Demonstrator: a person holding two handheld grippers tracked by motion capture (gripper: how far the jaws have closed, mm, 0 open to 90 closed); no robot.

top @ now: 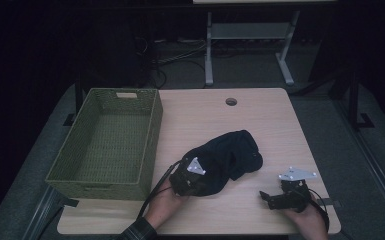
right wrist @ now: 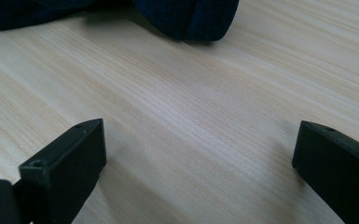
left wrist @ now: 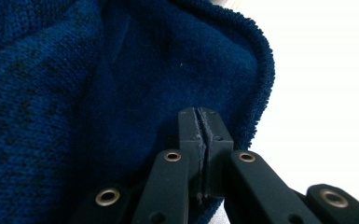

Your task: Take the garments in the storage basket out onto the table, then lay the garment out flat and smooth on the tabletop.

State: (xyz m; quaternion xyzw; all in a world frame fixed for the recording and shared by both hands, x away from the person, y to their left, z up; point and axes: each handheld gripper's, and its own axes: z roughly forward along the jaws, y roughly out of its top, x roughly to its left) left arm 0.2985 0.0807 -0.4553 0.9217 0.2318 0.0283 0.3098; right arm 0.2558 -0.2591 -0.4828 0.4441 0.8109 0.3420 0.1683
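Observation:
A dark blue knitted garment [top: 230, 155] lies crumpled in the middle of the light wood table [top: 205, 115]. My left gripper [top: 191, 176] sits at the garment's near left end. In the left gripper view the jaws are pressed together at the left gripper [left wrist: 200, 119], pinching the garment [left wrist: 74, 93] by its hemmed edge. My right gripper [top: 265, 196] rests low near the table's front right, a short way from the cloth. In the right gripper view my right gripper [right wrist: 198, 135] stands wide open over bare wood, with the garment [right wrist: 186, 14] beyond it.
A green wicker basket [top: 100, 187] with nothing in it stands on the table's left side, close to the left gripper. A round cable hole [top: 231, 101] lies near the far edge. Beyond the table are the white legs of another table [top: 209, 50] and floor cables.

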